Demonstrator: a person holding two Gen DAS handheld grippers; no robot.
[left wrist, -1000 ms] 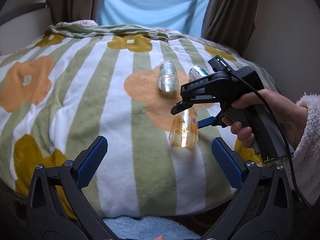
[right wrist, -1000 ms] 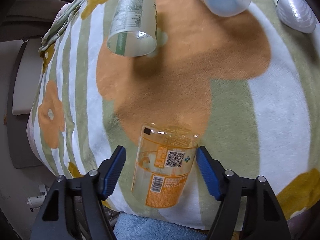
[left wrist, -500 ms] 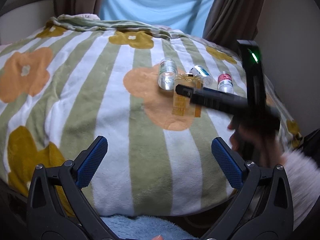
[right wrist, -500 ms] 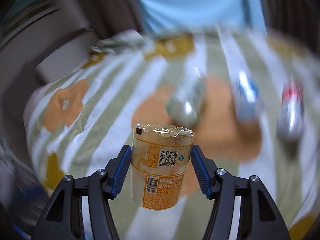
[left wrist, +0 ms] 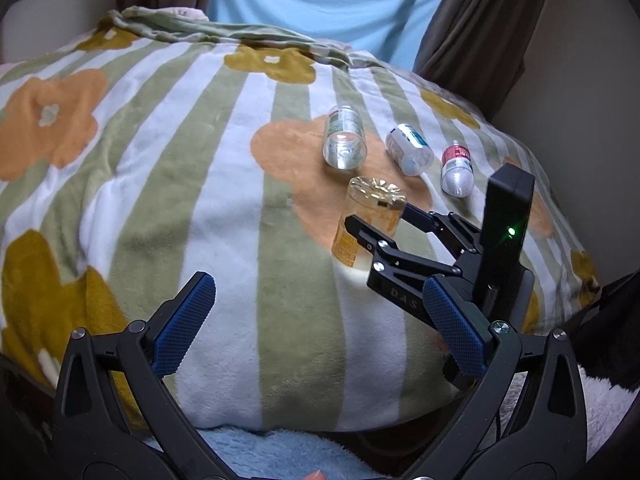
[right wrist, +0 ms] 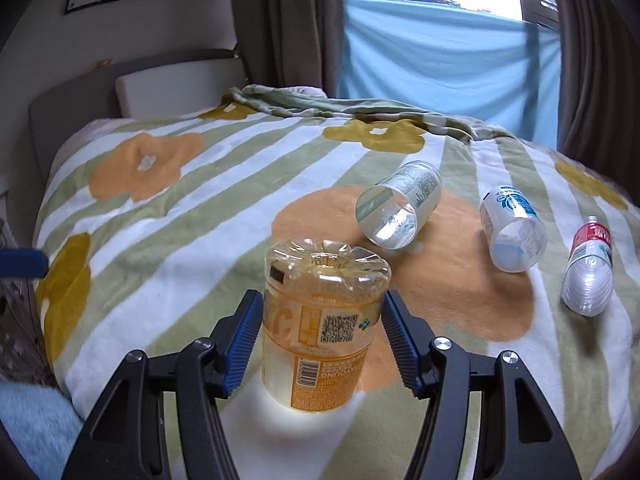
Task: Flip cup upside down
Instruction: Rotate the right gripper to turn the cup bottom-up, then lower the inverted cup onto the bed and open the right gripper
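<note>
The cup (right wrist: 320,320) is clear yellow plastic with an orange label. It stands with its ribbed base up on the flowered blanket (right wrist: 180,240). My right gripper (right wrist: 320,336) is shut on the cup, blue pads pressed on both sides. In the left wrist view the cup (left wrist: 370,220) stands right of centre with the right gripper (left wrist: 376,224) around it. My left gripper (left wrist: 316,320) is open and empty, near the bed's front edge, short of the cup.
Three cut bottle cups lie on their sides beyond the yellow cup: a clear one (right wrist: 400,208), a blue-labelled one (right wrist: 512,232) and a red-labelled one (right wrist: 588,268). Curtains and a blue sheet (right wrist: 440,60) hang behind the bed. A light blue towel (left wrist: 280,452) lies below the front edge.
My right gripper closed on the lying cup, lifted it and turned level. The cup now stands base up on the blanket. The left gripper barely moved.
</note>
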